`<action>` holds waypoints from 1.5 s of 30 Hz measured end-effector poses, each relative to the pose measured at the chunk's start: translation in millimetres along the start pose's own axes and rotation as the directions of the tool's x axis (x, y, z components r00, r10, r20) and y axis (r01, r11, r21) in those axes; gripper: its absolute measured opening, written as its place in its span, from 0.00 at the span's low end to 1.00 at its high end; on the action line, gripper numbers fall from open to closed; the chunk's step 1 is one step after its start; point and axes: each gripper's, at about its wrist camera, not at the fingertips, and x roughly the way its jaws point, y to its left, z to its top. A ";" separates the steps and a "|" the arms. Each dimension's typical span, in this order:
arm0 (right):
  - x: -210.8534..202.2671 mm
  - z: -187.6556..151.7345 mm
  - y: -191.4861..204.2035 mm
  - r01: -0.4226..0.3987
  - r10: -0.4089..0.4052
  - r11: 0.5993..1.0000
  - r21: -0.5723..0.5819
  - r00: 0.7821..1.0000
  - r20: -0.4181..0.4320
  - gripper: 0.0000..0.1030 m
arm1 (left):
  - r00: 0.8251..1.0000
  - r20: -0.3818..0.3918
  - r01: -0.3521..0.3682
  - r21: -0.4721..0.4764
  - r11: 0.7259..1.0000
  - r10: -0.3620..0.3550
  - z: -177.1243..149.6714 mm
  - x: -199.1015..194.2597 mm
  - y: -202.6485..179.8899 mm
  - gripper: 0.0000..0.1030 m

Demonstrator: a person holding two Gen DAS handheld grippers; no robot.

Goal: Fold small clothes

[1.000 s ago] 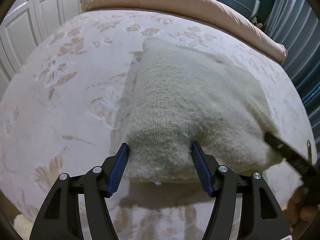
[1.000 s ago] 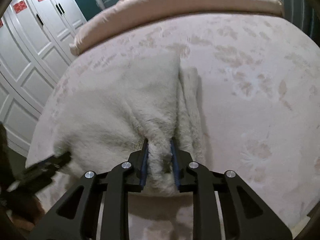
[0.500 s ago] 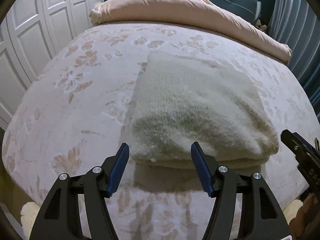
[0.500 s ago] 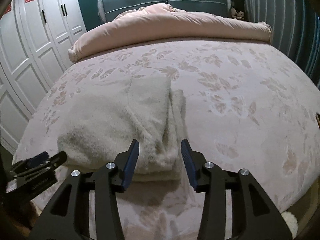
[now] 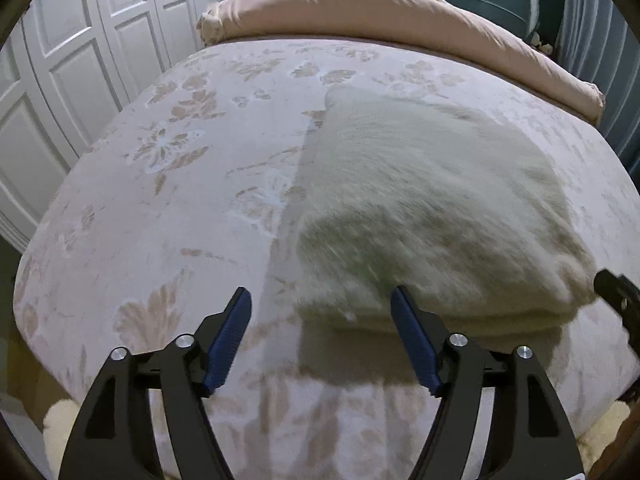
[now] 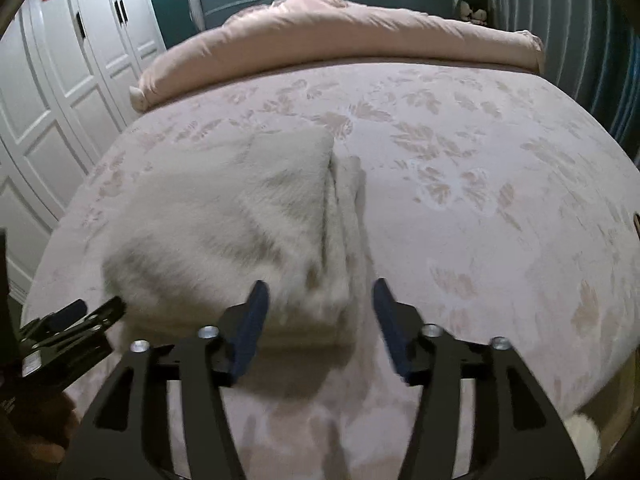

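My folded cream sweater [image 5: 432, 216] lies flat on the bed [image 5: 168, 184], long axis crosswise, stacked fold edges facing me. My left hand-held gripper [image 5: 320, 330] and right hand-held gripper [image 6: 318, 314] both gape wide, holding nothing.

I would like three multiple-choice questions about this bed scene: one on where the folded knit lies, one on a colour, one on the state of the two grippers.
1. Where does the folded cream sweater lie?
A. on the flowered bedspread, near its front edge
B. on top of the pink duvet
C. on the floor

2. What colour are the pads on the gripper fingers?
A. red
B. blue
C. white

3. How are the left gripper and the right gripper?
A. both shut on the sweater
B. one shut, one open
C. both open, holding nothing

Answers:
1 A: the sweater rests on the patterned cover, while the pink duvet is rolled at the far end.
2 B: the strips on the inner faces are blue.
3 C: each pair of jaws stands wide apart with no cloth between them.
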 end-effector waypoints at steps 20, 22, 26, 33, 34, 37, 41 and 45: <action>17.8 -106.4 12.4 0.106 -0.110 0.990 -0.089 0.993 -0.048 0.87 | 0.999 0.028 -0.041 0.030 0.999 0.040 -94.2 7.9 -24.7 0.87; 18.2 -108.3 11.6 0.113 -0.117 0.989 -0.092 0.992 -0.038 0.88 | 0.998 0.039 -0.043 0.018 0.999 0.042 -97.0 8.6 -23.8 0.88; 19.6 -109.5 7.8 0.113 -0.115 0.991 -0.068 0.993 -0.027 0.93 | 0.996 0.076 -0.040 0.022 0.999 0.038 -101.5 7.1 -24.2 0.89; 23.3 -108.6 7.0 0.113 -0.116 0.991 -0.074 0.993 -0.031 0.96 | 0.996 0.082 -0.021 0.036 0.999 0.018 -104.6 6.8 -23.4 0.89; 24.1 -107.7 6.7 0.111 -0.114 0.991 -0.074 0.993 -0.039 0.96 | 0.997 0.071 -0.021 0.037 0.999 0.018 -102.6 8.0 -22.5 0.89; 26.7 -103.6 5.8 0.109 -0.114 0.992 -0.068 0.991 -0.074 0.96 | 1.000 0.012 -0.028 0.042 0.999 0.027 -94.2 11.2 -22.7 0.89; 32.3 -93.8 4.3 0.105 -0.112 0.992 -0.062 0.988 -0.109 0.96 | 0.999 -0.028 -0.032 0.042 0.999 0.034 -91.7 13.3 -23.8 0.89; 34.1 -90.8 3.8 0.104 -0.111 0.992 -0.066 0.987 -0.120 0.96 | 0.999 -0.032 -0.034 0.042 0.999 0.036 -95.7 12.4 -25.1 0.89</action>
